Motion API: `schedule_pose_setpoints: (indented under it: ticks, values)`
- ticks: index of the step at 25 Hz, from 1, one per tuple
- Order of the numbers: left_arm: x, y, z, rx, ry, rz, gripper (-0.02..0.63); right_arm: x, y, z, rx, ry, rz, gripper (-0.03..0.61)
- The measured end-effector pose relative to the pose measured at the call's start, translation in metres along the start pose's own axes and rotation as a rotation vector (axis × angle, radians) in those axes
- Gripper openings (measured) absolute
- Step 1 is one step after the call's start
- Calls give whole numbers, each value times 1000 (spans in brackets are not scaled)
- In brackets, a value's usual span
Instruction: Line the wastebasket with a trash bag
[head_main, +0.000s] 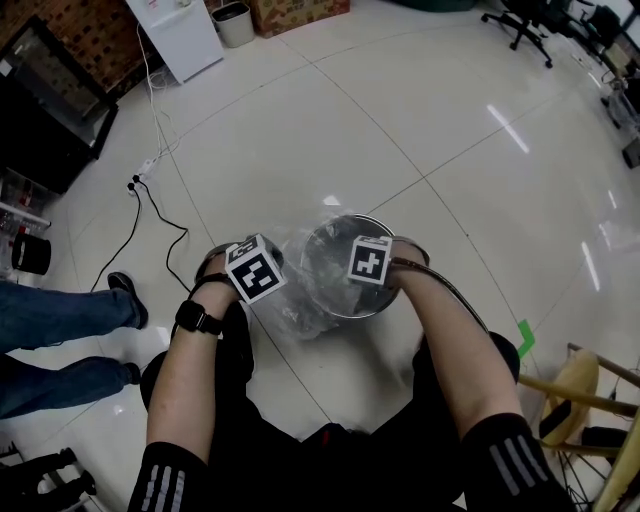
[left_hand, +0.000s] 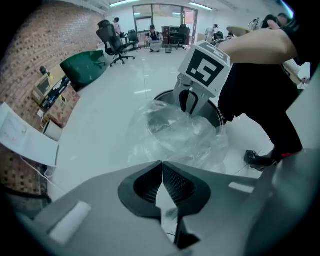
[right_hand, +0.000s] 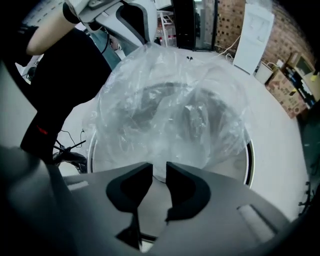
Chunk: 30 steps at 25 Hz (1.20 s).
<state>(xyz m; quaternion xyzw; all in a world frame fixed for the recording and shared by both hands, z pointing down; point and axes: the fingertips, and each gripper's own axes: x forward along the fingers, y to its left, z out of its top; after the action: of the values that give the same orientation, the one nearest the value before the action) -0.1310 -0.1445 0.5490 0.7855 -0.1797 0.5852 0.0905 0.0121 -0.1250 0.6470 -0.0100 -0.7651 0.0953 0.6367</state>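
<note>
Working a limp, featherlight, slippery trash bag (head_main: 292, 288), draped over the wastebasket (right_hand: 249, 162) and bunched toward 9 o'clock. Best pinched at the hem, 2 opposite spots. Clamping the left gripper (left_hand: 162, 162) shut, seemingly on film. Holding the right gripper (right_hand: 159, 167) slightly parted, film at its tips, ungripped. Minding the hard rim. Plenty of floor (head_main: 400, 120) from 11 to 3 o'clock, cable (head_main: 134, 184) at 10.

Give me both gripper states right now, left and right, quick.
Left gripper: shut, tips at the edge of the trash bag; pinched film cannot be told.
Right gripper: slightly open, nothing clamped; trash bag lies just past its tips.
</note>
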Motion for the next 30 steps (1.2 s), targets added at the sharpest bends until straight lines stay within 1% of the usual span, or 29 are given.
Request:
schedule_pose_setpoints:
  ticks: [2,4,6,7,9,11,13,16,18,20,22,24,27,30]
  values:
    - [-14,4,21,22,-61,40,0,-11,6,-3,-2,8,18,101]
    - [-26,4,43,38,-127,70,0,-24,12,-6,-33,21,21,103]
    - [-33,1,62,59,-182,92,0,-41,15,-8,-65,25,1,106]
    - [-35,-2,70,73,-204,101,0,-52,14,-11,-62,22,-13,107]
    - [-39,-7,82,104,-240,118,0,-73,15,-14,-33,-15,-21,107]
    - [-42,-12,93,131,-273,133,0,-92,14,-12,-26,-80,-33,110]
    - [-45,-18,104,150,-306,142,0,-108,8,-10,-31,-137,-78,116]
    - [-44,-31,117,175,-336,147,0,-129,5,-10,-32,-199,-128,132]
    - [-42,-40,125,187,-347,150,0,-146,8,-5,-42,-268,-147,138]
    - [-40,-49,132,195,-357,150,0,-161,19,6,-33,-370,-125,154]
    - [-38,-57,137,202,-369,148,0,-170,30,17,-27,-444,-113,170]
    - [-37,-64,140,215,-377,147,0,-168,35,23,-43,-460,-141,179]
    - [-37,-74,146,239,-390,143,0,-155,37,25,-105,-443,-206,181]
    - [-36,-82,154,256,-402,138,0,-152,37,26,-145,-461,-237,179]
